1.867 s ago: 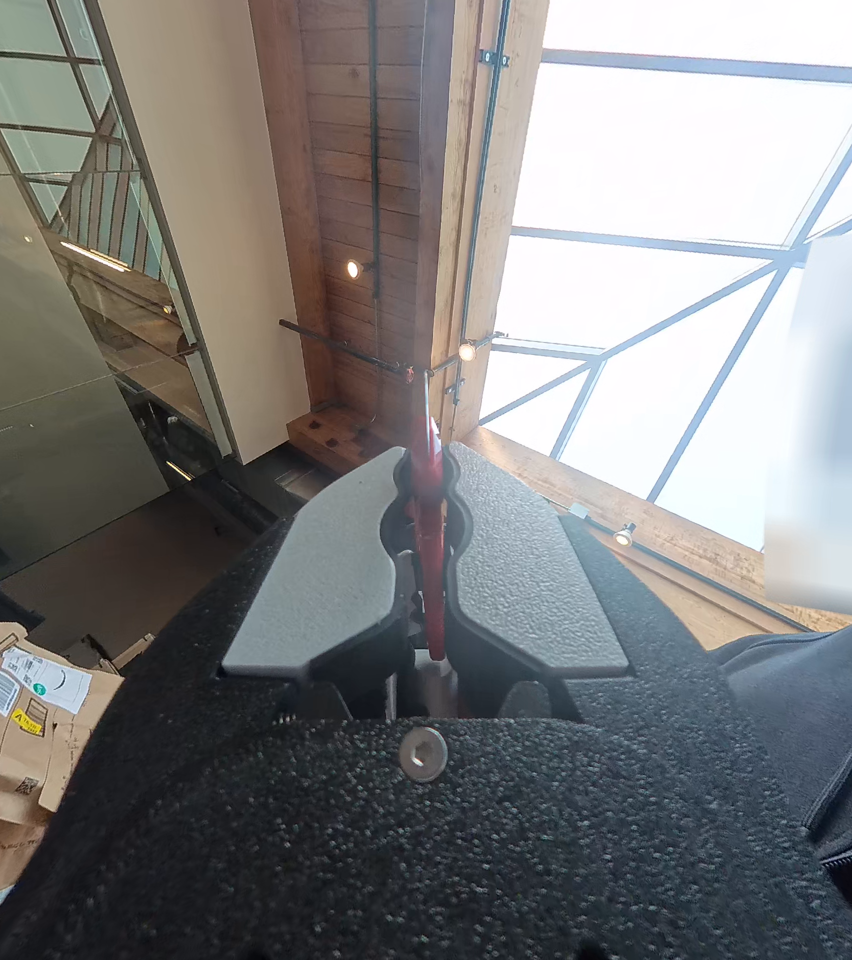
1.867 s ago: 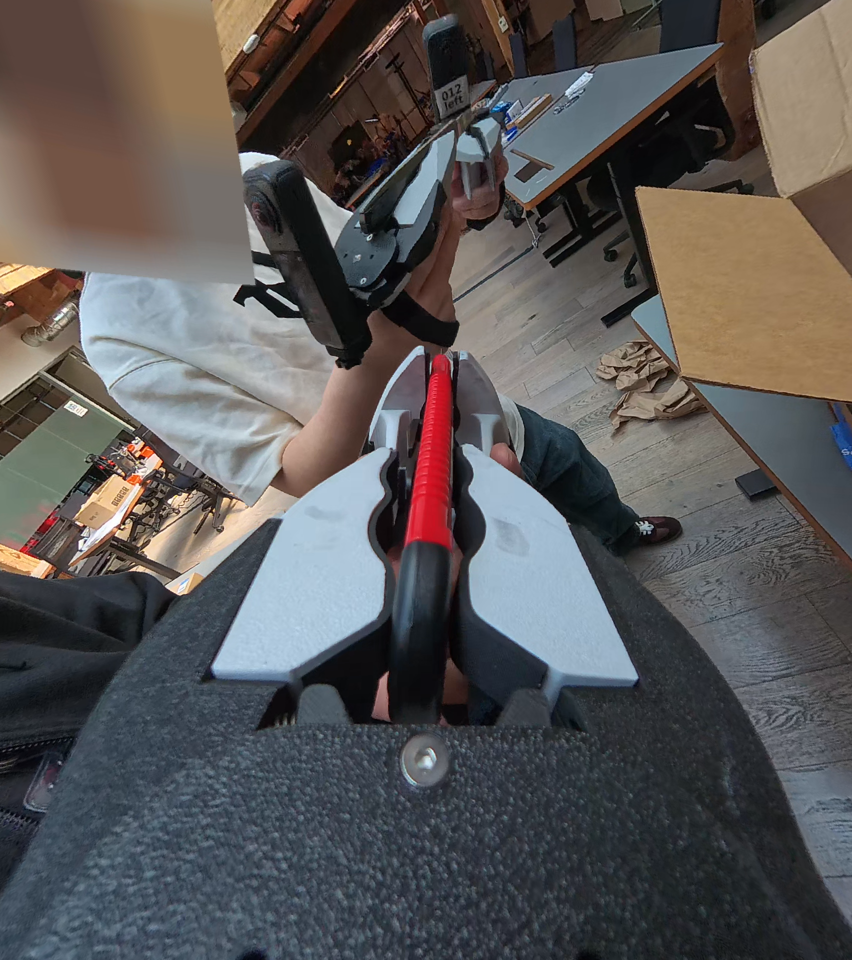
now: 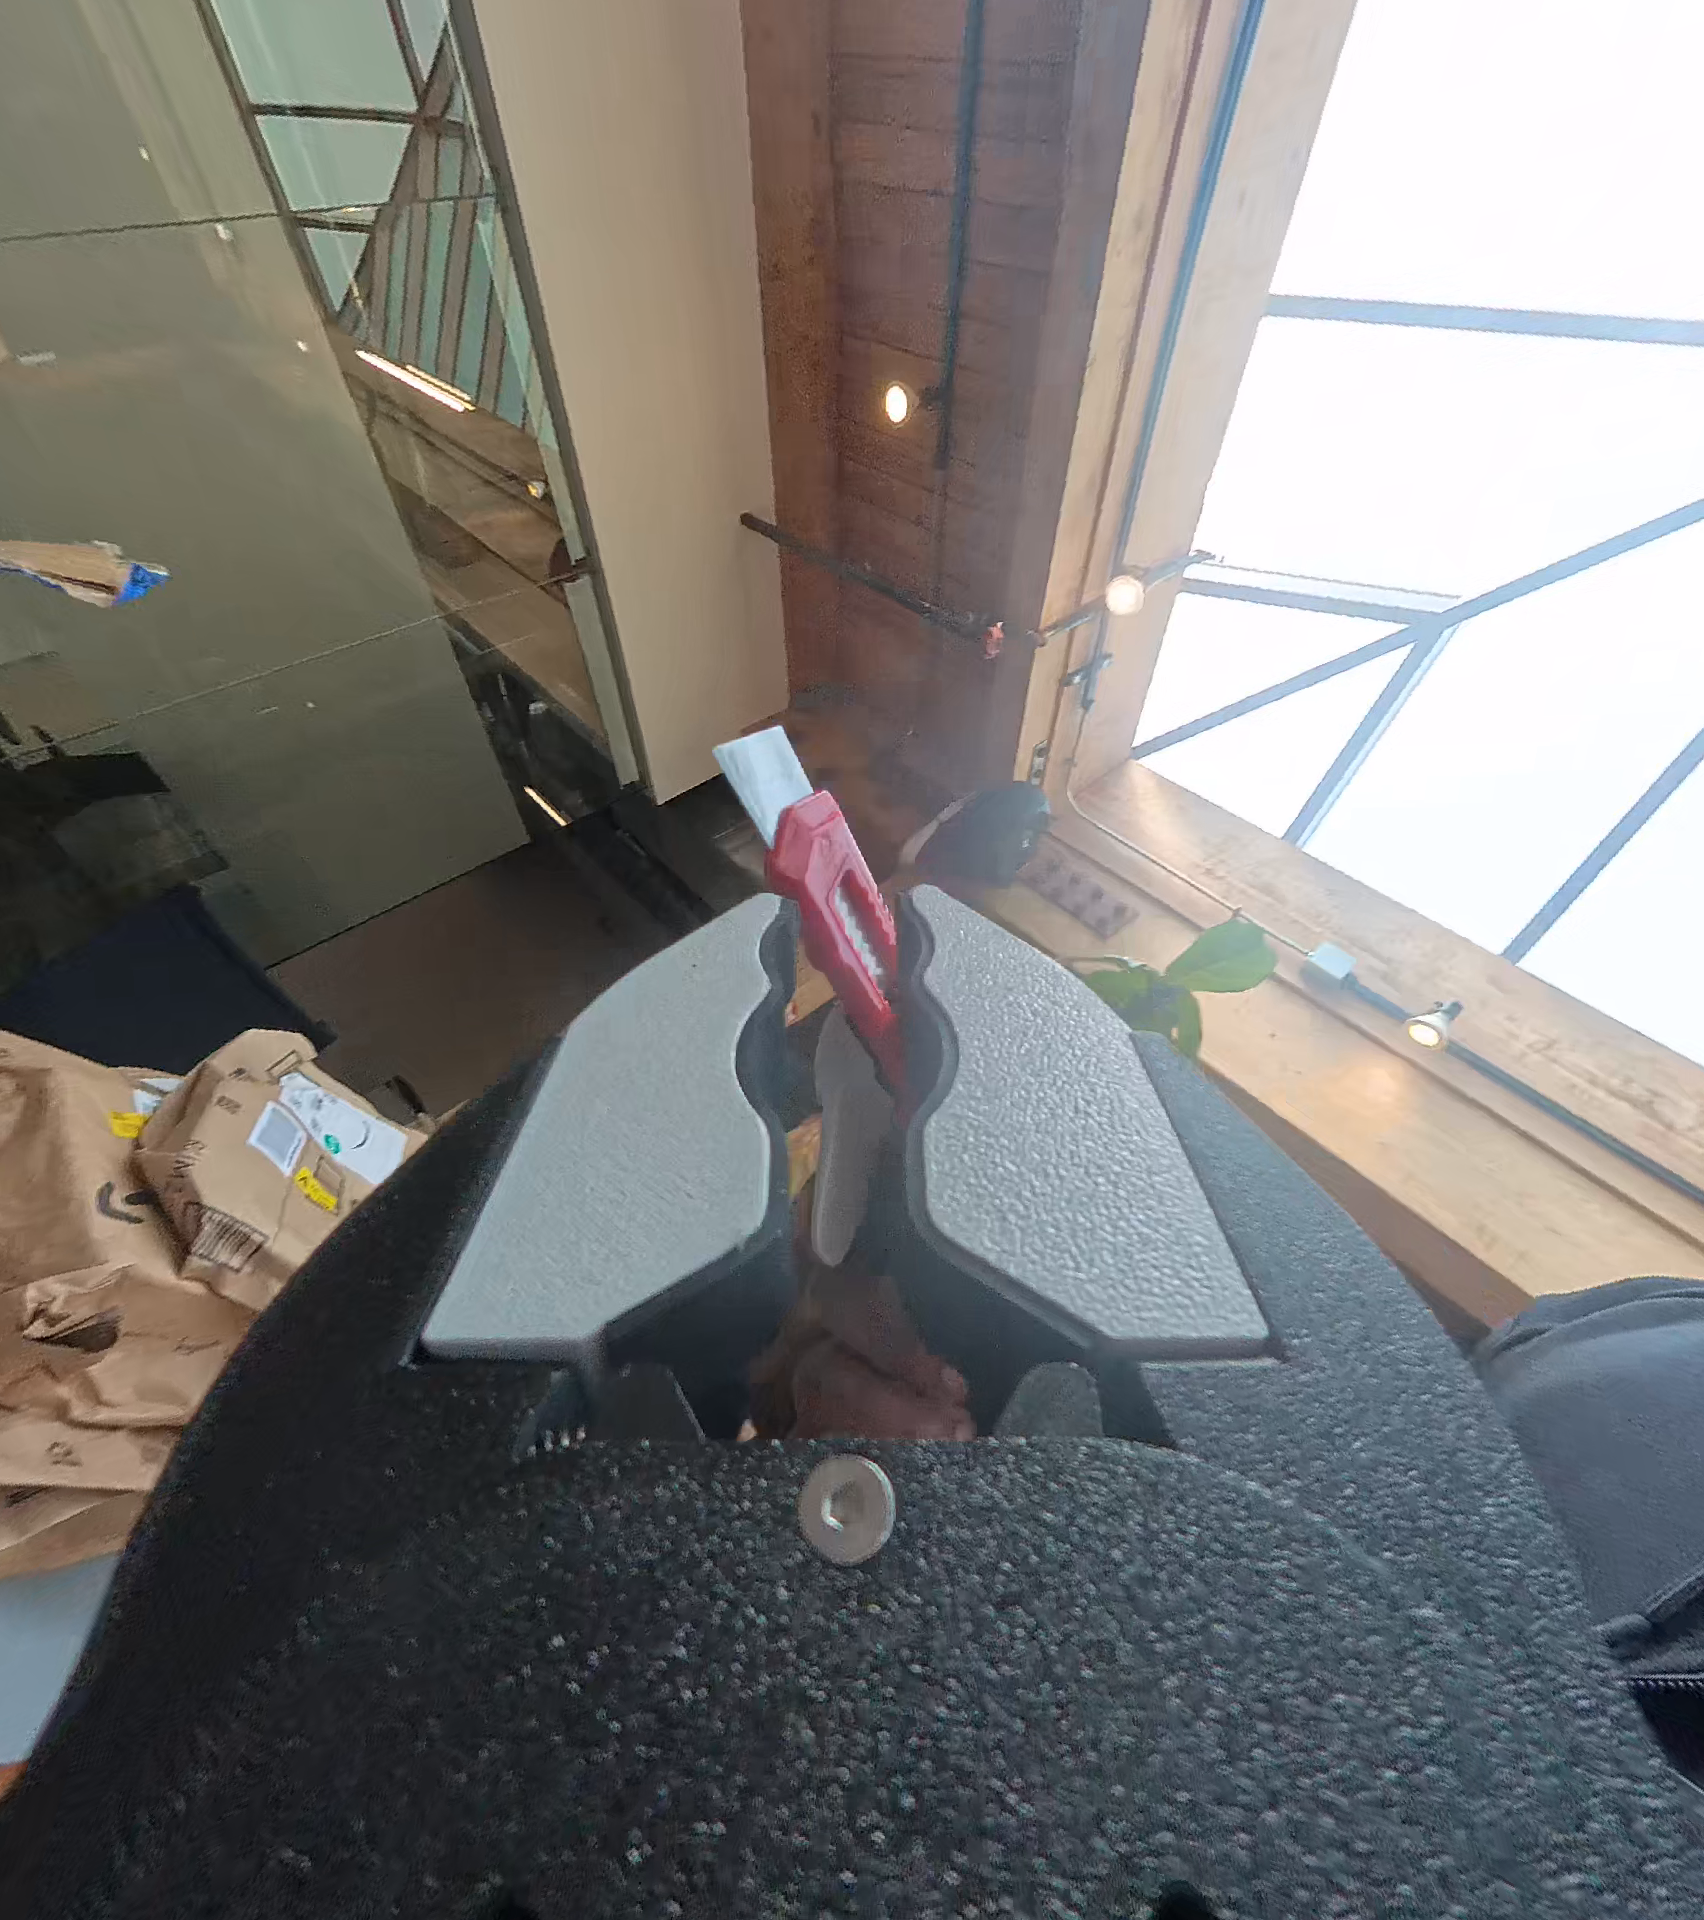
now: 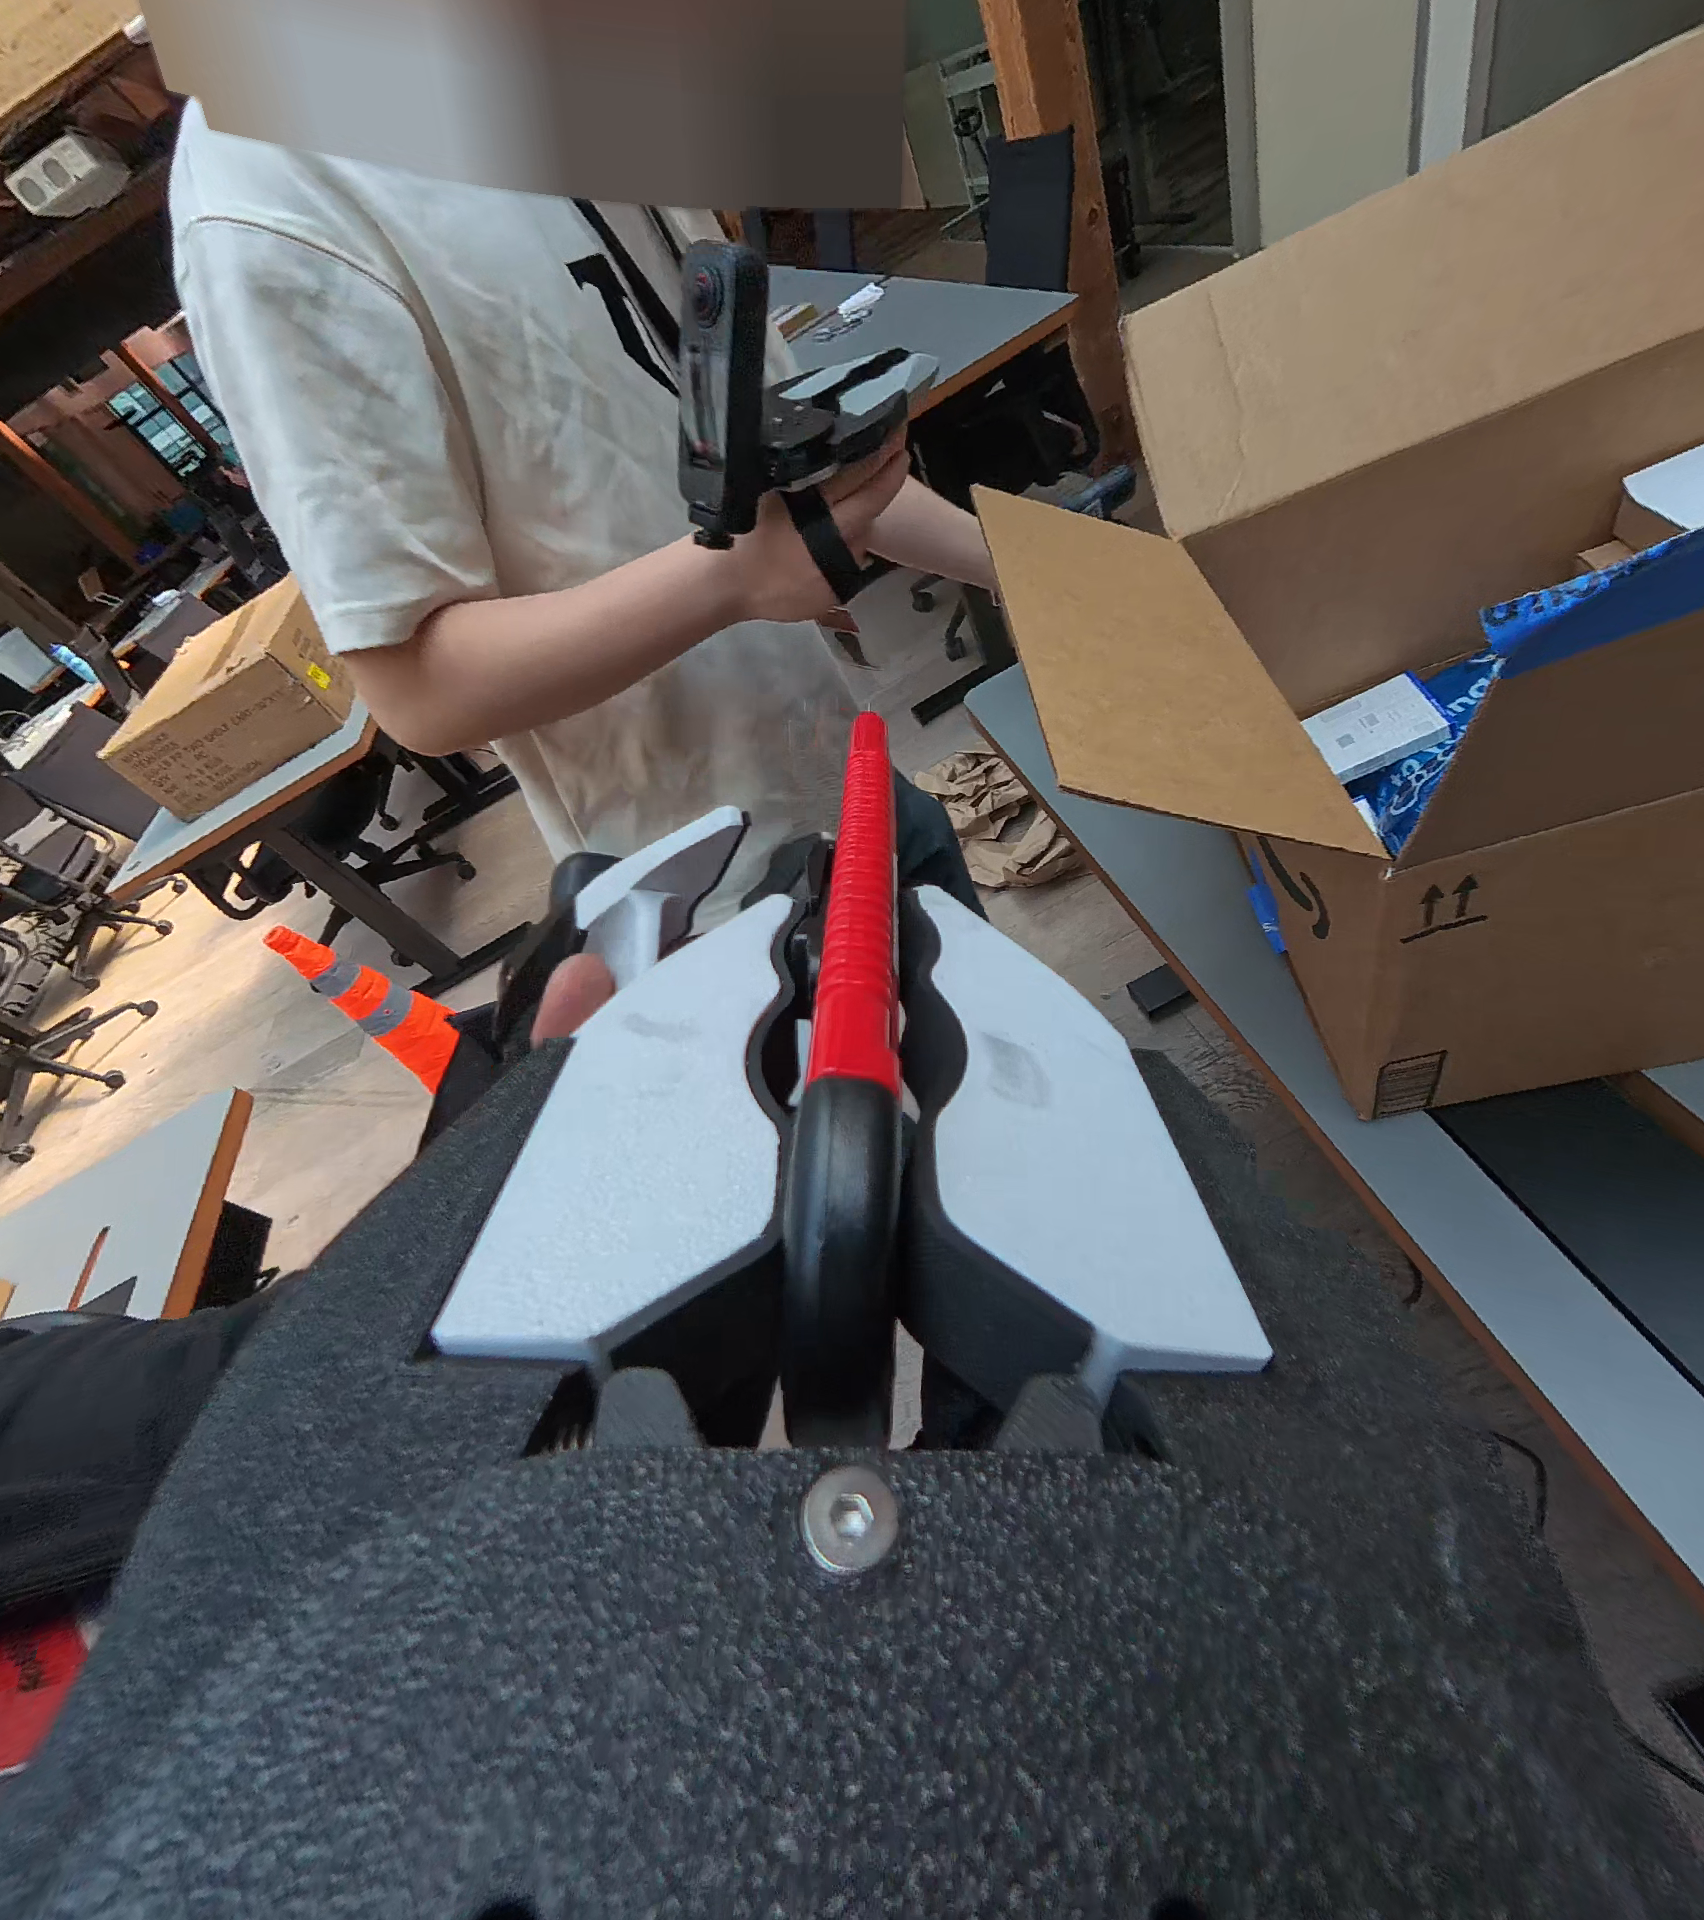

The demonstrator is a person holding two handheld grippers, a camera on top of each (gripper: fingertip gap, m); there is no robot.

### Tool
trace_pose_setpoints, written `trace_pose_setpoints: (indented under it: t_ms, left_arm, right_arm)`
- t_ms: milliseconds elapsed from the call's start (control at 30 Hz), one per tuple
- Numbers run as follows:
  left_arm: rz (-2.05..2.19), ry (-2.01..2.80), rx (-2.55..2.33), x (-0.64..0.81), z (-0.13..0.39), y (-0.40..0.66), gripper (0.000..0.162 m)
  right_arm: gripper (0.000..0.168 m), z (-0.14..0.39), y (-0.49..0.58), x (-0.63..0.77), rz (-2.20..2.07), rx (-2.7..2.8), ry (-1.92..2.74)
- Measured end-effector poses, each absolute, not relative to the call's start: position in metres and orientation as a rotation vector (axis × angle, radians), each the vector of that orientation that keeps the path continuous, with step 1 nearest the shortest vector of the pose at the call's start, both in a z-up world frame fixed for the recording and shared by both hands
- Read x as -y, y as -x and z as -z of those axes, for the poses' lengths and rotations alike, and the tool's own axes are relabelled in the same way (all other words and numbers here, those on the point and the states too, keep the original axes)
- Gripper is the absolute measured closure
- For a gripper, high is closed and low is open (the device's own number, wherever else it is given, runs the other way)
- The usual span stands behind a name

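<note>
Clamping right gripper [image 4: 853,935] tight on red utility knife [image 4: 856,883], mid-body, in air. Hovering left gripper [image 3: 843,935] just beside, slightly parted, empty. Judging knife light, rigid; blade [image 3: 763,774] exposed, so gripping ribbed handle safest.

An open cardboard box [image 4: 1513,790] sits on a grey table [image 4: 1367,1226] at the right. An orange cone [image 4: 365,997] stands left of centre. Crumpled brown paper [image 3: 69,1247] lies lower left.
</note>
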State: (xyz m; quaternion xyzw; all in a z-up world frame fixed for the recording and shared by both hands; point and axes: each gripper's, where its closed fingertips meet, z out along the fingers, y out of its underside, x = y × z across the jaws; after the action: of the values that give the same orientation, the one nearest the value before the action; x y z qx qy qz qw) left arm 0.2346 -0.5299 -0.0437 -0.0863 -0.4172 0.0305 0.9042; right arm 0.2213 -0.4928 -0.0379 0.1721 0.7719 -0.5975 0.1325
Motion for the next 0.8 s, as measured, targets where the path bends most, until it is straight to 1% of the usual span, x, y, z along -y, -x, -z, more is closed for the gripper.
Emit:
trace_pose_setpoints:
  t_ms: [67, 200, 300, 400, 500, 600, 800]
  left_arm:
    - [-0.137, 0.267, 0.935, 0.531, 0.046, -0.238, 0.144]
    - [-0.261, 0.519, 1.0, 0.517, 0.034, -0.238, 0.146]
    - [-0.297, 0.605, 1.019, 0.509, 0.033, -0.235, 0.15]
    - [-0.305, 0.664, 1.054, 0.5, 0.049, -0.232, 0.154]
    - [-0.306, 0.759, 1.103, 0.484, 0.081, -0.231, 0.16]
    - [-0.213, 0.796, 1.13, 0.462, 0.108, -0.232, 0.161]
    - [-0.098, 0.873, 1.103, 0.432, 0.122, -0.234, 0.162]
  right_arm:
    - [0.153, 0.04, -0.213, 0.489, 1.749, -2.302, -0.511]
    - [0.153, 0.044, -0.204, 0.488, 1.763, -2.392, -0.534]
    - [0.153, 0.045, -0.197, 0.489, 1.789, -2.467, -0.538]
    - [0.153, 0.043, -0.184, 0.487, 1.847, -2.551, -0.551]
    - [0.153, 0.04, -0.163, 0.481, 1.907, -2.588, -0.617]
    - [0.153, 0.038, -0.143, 0.474, 1.941, -2.587, -0.705]
    - [0.153, 0.035, -0.128, 0.468, 1.973, -2.575, -0.757]
